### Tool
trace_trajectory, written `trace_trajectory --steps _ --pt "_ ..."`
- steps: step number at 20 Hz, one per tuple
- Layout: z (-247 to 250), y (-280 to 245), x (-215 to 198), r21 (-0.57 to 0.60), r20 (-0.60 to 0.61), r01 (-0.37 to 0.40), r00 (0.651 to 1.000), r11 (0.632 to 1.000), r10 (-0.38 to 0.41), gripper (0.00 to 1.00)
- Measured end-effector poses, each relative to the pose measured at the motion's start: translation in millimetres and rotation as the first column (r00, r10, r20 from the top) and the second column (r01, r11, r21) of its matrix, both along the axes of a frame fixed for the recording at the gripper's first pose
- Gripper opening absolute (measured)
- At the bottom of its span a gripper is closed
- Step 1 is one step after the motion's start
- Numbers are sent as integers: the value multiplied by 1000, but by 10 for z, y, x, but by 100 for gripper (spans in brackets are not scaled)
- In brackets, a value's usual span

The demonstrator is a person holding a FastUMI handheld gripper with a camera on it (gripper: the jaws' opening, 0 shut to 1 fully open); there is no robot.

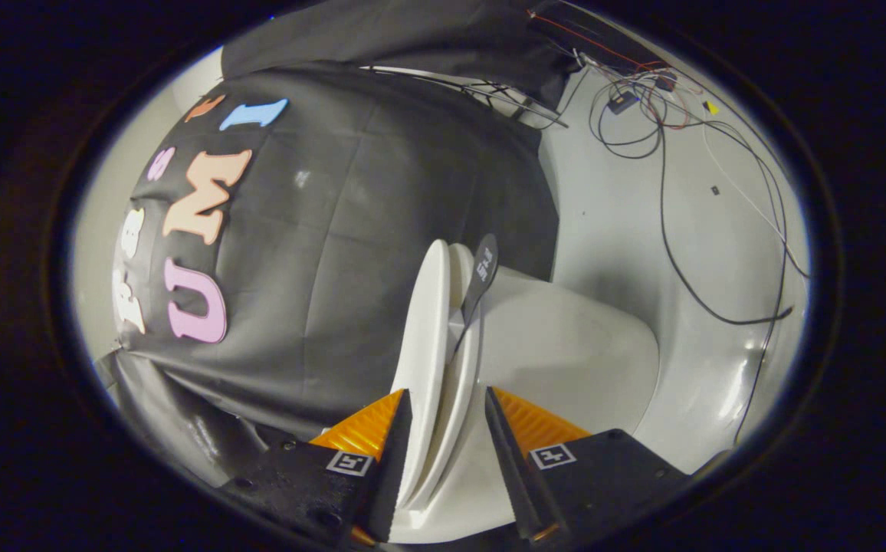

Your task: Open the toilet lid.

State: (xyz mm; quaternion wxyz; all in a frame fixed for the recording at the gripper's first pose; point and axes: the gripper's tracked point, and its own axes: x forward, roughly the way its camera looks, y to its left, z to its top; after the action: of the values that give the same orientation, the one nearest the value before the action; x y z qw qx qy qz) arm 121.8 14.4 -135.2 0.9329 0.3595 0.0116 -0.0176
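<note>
Gripper [447, 429] fingers spread, straddling the edge of the white plastic toilet lid [421, 322], not pinching it | lid sits against white seat [464, 368] on white ceramic bowl [566, 353] | step: approach for grasp | next: close on lid alone, then swing it away.

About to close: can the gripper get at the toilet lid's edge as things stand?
Probably yes. The gripper is open, and the edges of the toilet lid and the seat beside it already lie between its fingers. The dark tab sits farther along, beyond the fingers, leaving the way free.
</note>
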Motion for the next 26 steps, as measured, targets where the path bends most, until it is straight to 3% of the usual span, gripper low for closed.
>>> trace_trajectory --steps 5,18,21,26 --pt "48 -143 27 102 41 60 997 993 -64 60" --pt "716 -663 204 229 191 87 973 970 -132 60" --pt "905 -798 224 290 247 60 959 955 -136 44" --pt "866 -902 313 340 186 67 973 938 -137 18"
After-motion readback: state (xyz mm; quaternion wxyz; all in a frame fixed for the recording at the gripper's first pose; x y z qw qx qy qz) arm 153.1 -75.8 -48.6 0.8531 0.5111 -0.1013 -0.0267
